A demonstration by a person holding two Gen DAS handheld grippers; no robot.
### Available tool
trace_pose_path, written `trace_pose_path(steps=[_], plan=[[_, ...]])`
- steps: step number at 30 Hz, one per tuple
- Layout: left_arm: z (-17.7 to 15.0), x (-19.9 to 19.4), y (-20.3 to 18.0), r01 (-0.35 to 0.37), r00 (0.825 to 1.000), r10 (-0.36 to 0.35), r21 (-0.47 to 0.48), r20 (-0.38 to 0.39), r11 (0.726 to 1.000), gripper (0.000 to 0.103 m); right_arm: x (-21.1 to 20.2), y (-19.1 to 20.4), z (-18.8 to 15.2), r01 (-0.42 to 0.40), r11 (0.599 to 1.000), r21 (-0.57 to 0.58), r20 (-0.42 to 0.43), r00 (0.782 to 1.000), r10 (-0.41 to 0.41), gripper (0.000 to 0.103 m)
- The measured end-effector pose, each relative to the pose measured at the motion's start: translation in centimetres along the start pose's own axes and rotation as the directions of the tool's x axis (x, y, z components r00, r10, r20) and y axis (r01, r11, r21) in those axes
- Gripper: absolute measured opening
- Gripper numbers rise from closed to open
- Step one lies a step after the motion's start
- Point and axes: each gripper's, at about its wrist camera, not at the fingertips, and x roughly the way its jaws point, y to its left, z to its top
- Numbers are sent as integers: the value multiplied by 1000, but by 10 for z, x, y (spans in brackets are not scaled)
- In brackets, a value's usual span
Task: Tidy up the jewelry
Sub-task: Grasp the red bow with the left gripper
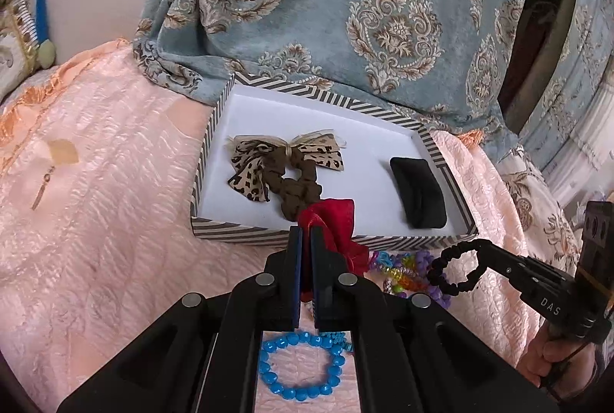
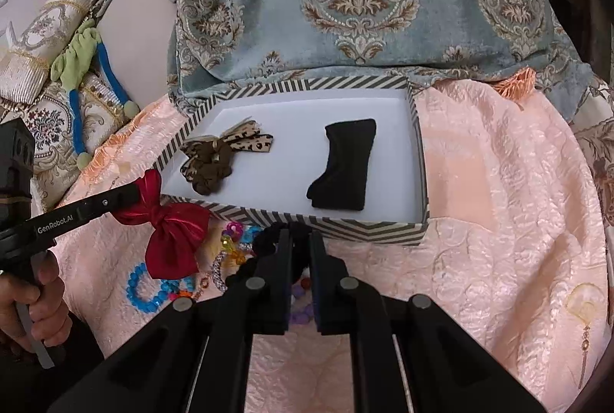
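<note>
Left gripper point(image 1: 306, 232) pinches the red bow point(image 1: 337, 229), lower centre; right gripper point(image 2: 297, 236) pinches the black scrunchie point(image 1: 453, 271). Both look light, soft, floppy; grip mid-fabric.

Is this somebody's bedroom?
Probably a bedroom or sitting room at home: a quilted peach bedspread, a blue damask-patterned cushion behind it, and a striped cardboard tray of hair accessories.

Near the striped box point(image 1: 330, 240), the red bow point(image 1: 337, 225) is half hidden behind the left gripper point(image 1: 306, 232) in the left wrist view. The blue bead bracelet point(image 1: 299, 367) is partly covered by that gripper's frame. In the right wrist view, the black scrunchie point(image 2: 268, 240) mostly vanishes behind the right gripper point(image 2: 299, 236), and the small coloured beads point(image 2: 230, 240) beside it are too jumbled to tell apart.
</note>
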Motion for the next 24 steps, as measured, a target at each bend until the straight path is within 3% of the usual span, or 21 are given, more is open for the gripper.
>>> trace_pose_path(steps=[24], plan=[[-1,0,-10,-13,1000,13,32,15,999,0,4,5,-2,5,1000,-25,-12,1000,-6,8]])
